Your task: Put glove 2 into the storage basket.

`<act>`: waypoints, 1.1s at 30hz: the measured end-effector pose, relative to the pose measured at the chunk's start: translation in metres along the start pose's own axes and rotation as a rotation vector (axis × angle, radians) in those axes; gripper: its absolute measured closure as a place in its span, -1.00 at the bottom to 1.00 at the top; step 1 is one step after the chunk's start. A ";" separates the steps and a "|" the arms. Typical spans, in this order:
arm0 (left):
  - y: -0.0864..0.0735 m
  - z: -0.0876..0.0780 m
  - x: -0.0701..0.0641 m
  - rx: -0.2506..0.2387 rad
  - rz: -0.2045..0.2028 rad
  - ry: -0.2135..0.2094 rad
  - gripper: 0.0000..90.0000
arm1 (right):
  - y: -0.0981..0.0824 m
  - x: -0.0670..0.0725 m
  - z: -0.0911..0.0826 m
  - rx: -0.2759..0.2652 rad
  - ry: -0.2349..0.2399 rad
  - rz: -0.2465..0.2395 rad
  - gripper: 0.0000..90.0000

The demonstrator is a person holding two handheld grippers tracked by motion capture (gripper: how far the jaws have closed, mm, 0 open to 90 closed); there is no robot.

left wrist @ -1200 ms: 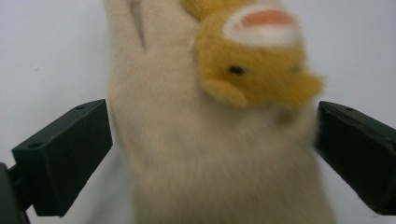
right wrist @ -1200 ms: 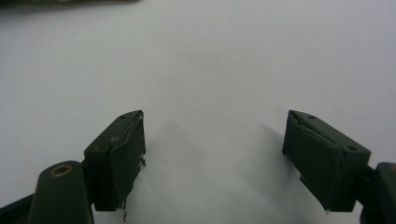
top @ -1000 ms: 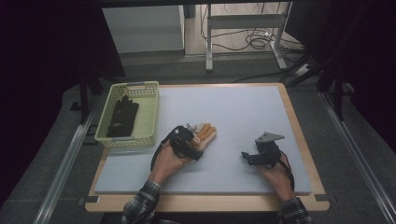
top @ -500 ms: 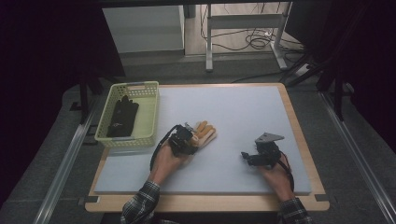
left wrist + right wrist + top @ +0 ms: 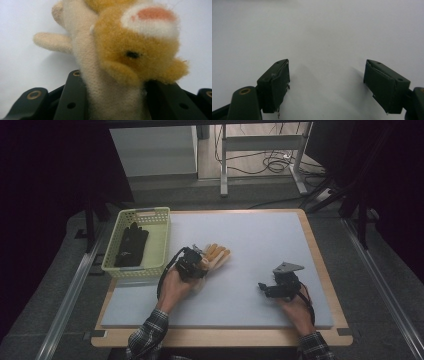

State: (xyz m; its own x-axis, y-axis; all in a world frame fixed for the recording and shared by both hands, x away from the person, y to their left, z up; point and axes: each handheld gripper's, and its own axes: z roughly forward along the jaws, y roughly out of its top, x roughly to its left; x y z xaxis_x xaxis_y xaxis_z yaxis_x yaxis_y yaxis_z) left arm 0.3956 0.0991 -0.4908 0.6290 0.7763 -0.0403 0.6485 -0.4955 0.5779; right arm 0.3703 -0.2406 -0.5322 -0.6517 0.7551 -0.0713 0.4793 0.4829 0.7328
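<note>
A cream and orange plush toy (image 5: pixel 216 255) lies at the middle left of the white mat (image 5: pixel 250 245). My left gripper (image 5: pixel 196 262) holds its near end. In the left gripper view the black jaws have just been closing and now press on the toy's cream body (image 5: pixel 100 75), and its orange fuzzy part (image 5: pixel 140 55) fills the space above them. My right gripper (image 5: pixel 267 289) rests low over the mat at the right, its grey plate on top. Its jaws stand wide apart in the right gripper view (image 5: pixel 325 75) with bare mat between them.
A pale green basket (image 5: pixel 112 265) stands at the mat's left edge with a black glove (image 5: pixel 131 245) inside. The wooden table edge (image 5: pixel 220 338) runs along the front. Behind the table are a white cabinet (image 5: pixel 152 150) and cables on the floor.
The left gripper has shut on the plush toy's near end and risen a little with it. The right hand has stayed where it was.
</note>
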 end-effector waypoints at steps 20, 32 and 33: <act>0.035 -0.053 0.032 -0.033 -0.047 0.084 0.48 | 0.000 0.000 0.000 0.000 0.001 -0.001 -0.54; 0.035 -0.083 0.071 -0.043 -0.136 0.166 0.50 | 0.000 0.000 0.000 0.000 0.001 -0.001 -0.54; 0.034 -0.086 0.075 -0.044 -0.147 0.175 0.50 | 0.000 0.000 0.000 0.000 0.002 0.000 -0.54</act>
State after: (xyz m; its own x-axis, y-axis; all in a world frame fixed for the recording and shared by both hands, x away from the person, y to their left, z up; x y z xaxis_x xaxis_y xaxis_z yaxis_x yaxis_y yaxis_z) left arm 0.4278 0.1746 -0.4042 0.4432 0.8963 0.0133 0.7060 -0.3581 0.6110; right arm 0.3706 -0.2409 -0.5323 -0.6525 0.7545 -0.0703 0.4793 0.4828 0.7330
